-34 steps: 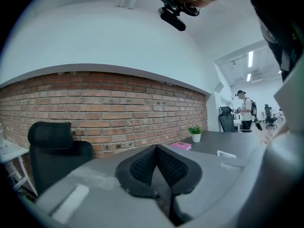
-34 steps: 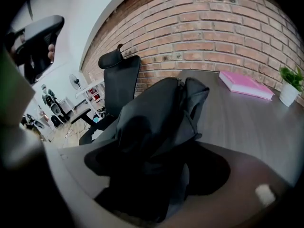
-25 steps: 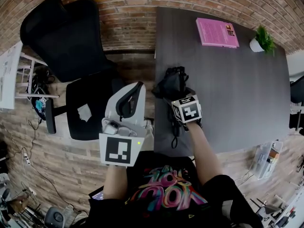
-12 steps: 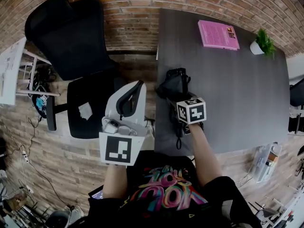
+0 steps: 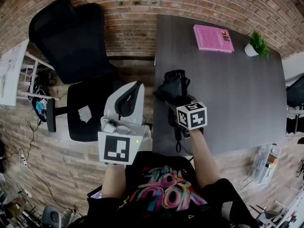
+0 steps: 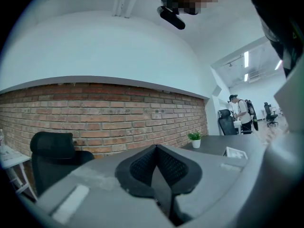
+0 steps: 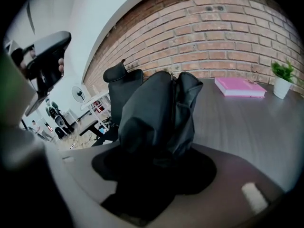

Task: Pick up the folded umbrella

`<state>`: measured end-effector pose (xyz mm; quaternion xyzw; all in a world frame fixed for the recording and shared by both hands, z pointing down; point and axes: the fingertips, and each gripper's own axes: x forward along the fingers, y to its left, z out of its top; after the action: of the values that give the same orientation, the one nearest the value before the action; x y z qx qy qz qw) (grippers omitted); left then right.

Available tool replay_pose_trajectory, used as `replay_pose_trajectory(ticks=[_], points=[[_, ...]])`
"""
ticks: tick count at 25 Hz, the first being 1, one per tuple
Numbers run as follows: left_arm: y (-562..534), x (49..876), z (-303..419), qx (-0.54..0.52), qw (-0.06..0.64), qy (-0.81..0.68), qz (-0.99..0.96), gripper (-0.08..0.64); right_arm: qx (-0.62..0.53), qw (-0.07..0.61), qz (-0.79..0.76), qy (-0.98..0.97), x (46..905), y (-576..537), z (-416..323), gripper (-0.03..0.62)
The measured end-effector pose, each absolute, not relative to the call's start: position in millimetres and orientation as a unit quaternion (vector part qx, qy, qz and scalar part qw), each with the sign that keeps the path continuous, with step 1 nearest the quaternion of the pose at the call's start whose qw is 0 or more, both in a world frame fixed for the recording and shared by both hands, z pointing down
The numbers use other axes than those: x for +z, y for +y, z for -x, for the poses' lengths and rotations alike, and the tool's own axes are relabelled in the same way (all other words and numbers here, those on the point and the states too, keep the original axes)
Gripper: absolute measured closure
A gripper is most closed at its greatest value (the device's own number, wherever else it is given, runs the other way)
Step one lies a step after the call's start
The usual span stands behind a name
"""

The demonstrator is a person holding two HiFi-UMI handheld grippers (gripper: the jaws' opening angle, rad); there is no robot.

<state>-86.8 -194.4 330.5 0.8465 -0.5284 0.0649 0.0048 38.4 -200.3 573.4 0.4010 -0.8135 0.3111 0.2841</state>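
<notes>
The folded umbrella (image 5: 173, 86) is a black bundle over the near left part of the dark table (image 5: 237, 89). My right gripper (image 5: 180, 103) is shut on its near end, under the marker cube. The umbrella's strap (image 5: 178, 139) dangles by the table's front edge. In the right gripper view the umbrella (image 7: 156, 110) fills the middle, sticking out from the right gripper (image 7: 156, 163), and its far end looks lifted off the tabletop. My left gripper (image 5: 135, 87) hangs left of the table over the chair seat, shut and empty; the left gripper (image 6: 156, 151) shows its pads touching.
A pink book (image 5: 213, 38) and a small potted plant (image 5: 254, 44) lie at the table's far side. A black office chair (image 5: 80, 65) stands left of the table before the brick wall. White shelving and cables (image 5: 28, 84) sit at the far left.
My right gripper has closed on the umbrella and come up toward the camera, bringing the umbrella with it. The left gripper has hardly shifted.
</notes>
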Motion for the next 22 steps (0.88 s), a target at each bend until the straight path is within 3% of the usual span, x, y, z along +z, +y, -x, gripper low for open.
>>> replay_pose_trajectory(ticks=[10,22], points=[[-187.1,307.1,68.2,0.053,-0.017,-0.514,-0.856,0.559,0.237,0.253,-0.411,-0.843,504.3,-200.0,-45.1,0.322],[-184.7,287.9,43.9,0.045,-0.035,-0.491,-0.869,0.558,0.163,0.156,-0.459,-0.859,394.8,-193.7,-86.8,0.322]])
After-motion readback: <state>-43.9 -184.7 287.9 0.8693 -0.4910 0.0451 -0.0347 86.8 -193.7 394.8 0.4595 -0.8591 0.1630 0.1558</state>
